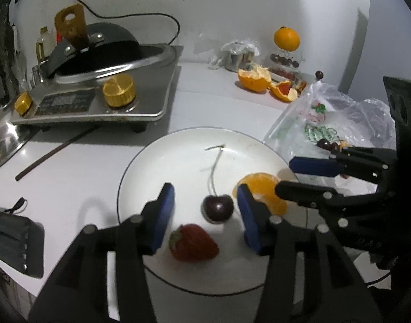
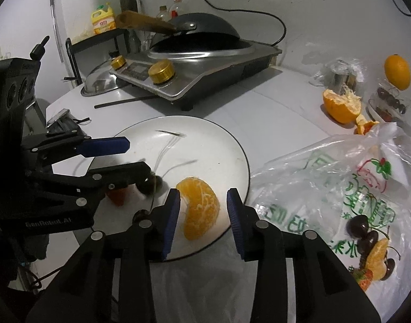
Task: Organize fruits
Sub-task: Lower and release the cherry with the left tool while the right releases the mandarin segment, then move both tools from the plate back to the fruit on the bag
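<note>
Now hovering over the white plate, left gripper spread apart around the dark cherry, strawberry lying just beside; right gripper likewise gaping, flanking the orange segment resting near the plate's edge, next to the plastic bag.

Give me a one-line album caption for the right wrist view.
Open right gripper straddles an orange segment on a white plate, open left gripper alongside.
</note>
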`<state>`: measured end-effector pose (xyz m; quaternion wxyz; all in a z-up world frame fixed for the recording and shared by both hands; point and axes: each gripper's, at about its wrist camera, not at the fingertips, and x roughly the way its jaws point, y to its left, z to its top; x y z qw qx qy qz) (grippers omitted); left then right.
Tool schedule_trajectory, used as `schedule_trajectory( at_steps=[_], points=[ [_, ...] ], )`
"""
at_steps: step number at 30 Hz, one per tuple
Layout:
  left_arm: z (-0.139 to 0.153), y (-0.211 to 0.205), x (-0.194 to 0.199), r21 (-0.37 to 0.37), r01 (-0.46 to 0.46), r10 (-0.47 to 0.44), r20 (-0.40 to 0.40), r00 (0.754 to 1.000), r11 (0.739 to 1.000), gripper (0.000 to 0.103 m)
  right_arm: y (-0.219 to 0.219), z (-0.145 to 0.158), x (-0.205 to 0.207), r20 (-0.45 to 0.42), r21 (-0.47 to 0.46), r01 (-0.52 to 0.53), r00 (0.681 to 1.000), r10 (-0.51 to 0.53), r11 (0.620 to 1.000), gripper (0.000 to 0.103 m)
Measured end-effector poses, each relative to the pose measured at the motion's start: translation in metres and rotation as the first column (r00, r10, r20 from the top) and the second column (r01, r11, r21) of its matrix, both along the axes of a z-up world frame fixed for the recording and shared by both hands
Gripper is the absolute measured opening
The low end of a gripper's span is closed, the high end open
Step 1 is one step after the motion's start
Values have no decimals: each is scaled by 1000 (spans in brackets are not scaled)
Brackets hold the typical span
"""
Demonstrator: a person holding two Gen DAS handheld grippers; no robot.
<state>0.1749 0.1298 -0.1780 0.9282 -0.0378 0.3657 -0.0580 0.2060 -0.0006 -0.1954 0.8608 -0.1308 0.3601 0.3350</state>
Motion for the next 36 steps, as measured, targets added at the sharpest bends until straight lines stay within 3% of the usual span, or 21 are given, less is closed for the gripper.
schedule_trajectory(
  at_steps=[3, 4, 6, 36],
  points=[
    [6, -4, -6, -2, 0, 0, 15, 1000, 1000, 54, -7, 5, -6, 9, 10, 11, 1000, -11, 1000, 38],
    [8, -5, -8, -5, 2, -2, 19, 1000, 1000, 64, -10, 7, -7, 10, 15, 14, 1000, -14, 1000, 38],
    [13, -7, -13, -11, 4, -3, 38, 999, 1000, 73, -16, 11, -10, 13, 25, 25, 1000, -25, 999, 38],
    [56, -86, -48, 51, 67, -72, 110, 991, 996, 73, -124, 39, -49, 80, 119, 145, 985, -155, 982, 38]
  ],
)
